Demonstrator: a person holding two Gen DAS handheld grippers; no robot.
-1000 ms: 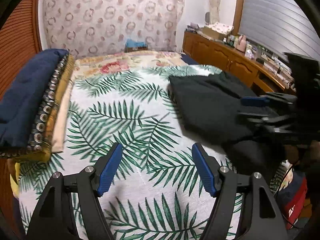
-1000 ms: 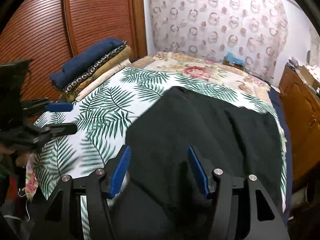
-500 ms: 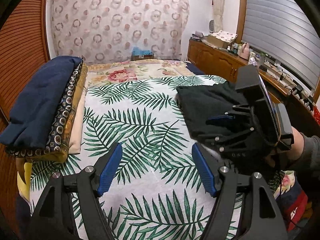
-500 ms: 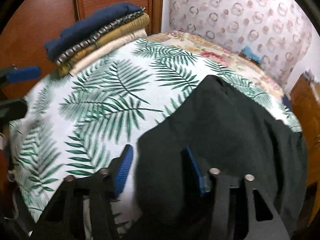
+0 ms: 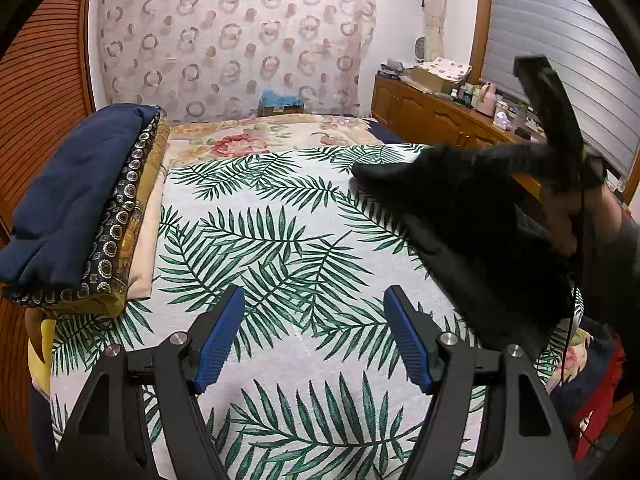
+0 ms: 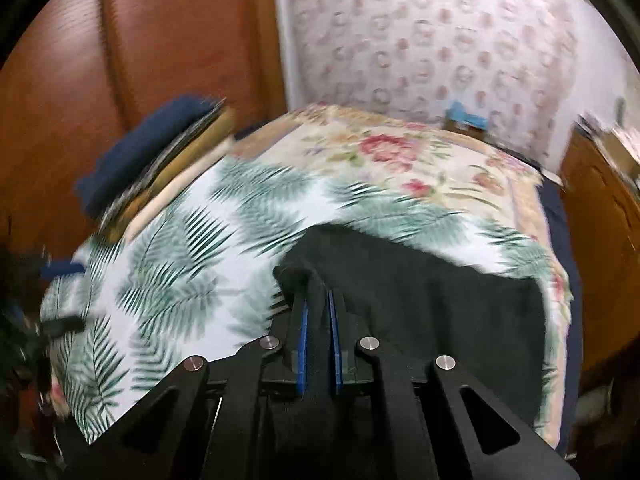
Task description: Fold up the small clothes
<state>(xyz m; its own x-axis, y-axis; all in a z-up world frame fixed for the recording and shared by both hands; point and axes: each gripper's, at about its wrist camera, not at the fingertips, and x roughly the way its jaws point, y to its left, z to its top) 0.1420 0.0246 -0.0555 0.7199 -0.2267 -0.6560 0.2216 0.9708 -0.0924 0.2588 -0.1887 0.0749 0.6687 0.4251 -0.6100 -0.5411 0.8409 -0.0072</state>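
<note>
Cloth is the thing everything hangs on here: a black garment [image 6: 420, 312] lies on the right half of the bed [image 5: 280, 248], over the palm-leaf bedspread, and one gathered edge of it runs straight back between the fingers [image 6: 303, 332] of the right gripper [image 6: 316, 320]. Those fingers have closed hard on that fold, the blue pads pinching the fabric with hardly a gap. From the pinch the garment spreads away forward and to the right, its broad body resting on the bedspread, so its long run looks to lie across the bed's right side, toward the wooden dresser [image 5: 440, 120].

The left gripper [image 5: 316, 336] stands with its fingers wide apart and nothing between them, only bare palm-leaf print below. The garment lies off to its right, well apart from its pads, so the right hand [image 5: 568, 224] is the one that has the cloth, and any second corner would have to be reached by crossing rightward.

The left wrist view shows the fabric lifted off the bedspread in a dark peak under the right gripper, and a stack of folded blankets [image 5: 80, 200] at the bed's left edge. The right wrist view, blurred, alone shows the pinch itself.
</note>
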